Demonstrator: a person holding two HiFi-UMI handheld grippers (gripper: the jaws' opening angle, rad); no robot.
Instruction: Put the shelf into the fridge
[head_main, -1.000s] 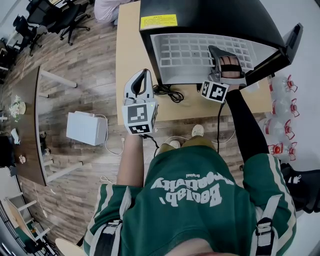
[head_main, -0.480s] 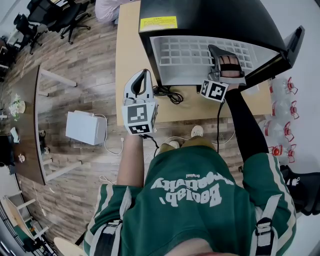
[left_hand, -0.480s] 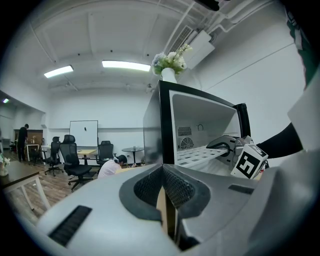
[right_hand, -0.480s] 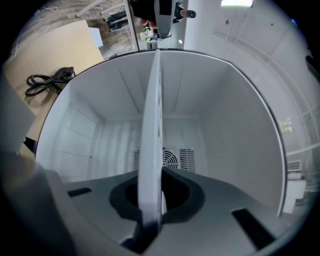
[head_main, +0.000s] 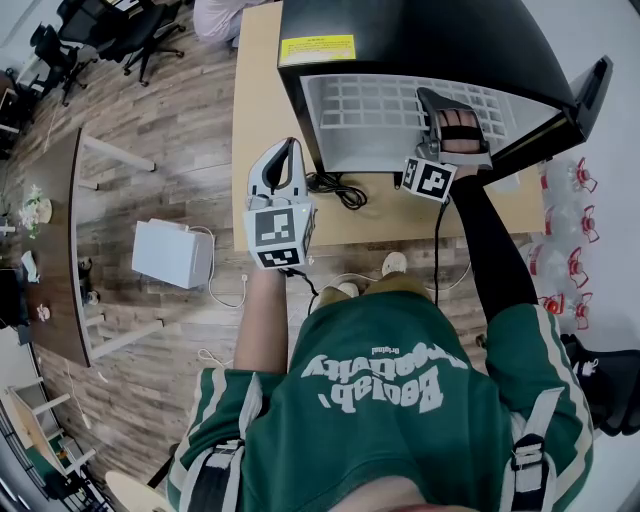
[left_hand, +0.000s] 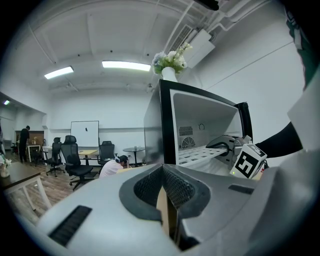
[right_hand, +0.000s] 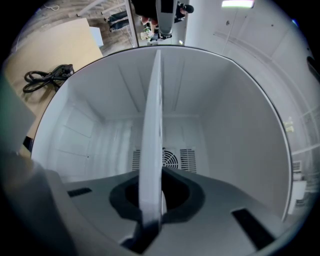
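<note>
One fridge (head_main: 420, 35) is sitting on the table (head_main: 258, 120) with its door (head_main: 585, 90) swung open, and as far as I'm seeing it's holding nothing but the shelf (head_main: 370, 105). The shelf is lying flat about mid-height in the cavity, its wide side running across the opening. My right gripper (head_main: 448, 118) is clamping tight on its front edge, so the shelf is stretching straight ahead of the fingers toward the fan grille (right_hand: 162, 159). I'm guessing only a straight push inward is left. The left gripper (head_main: 285, 160) is hanging off to the side, closed on nothing, farther from the shelf.
</note>
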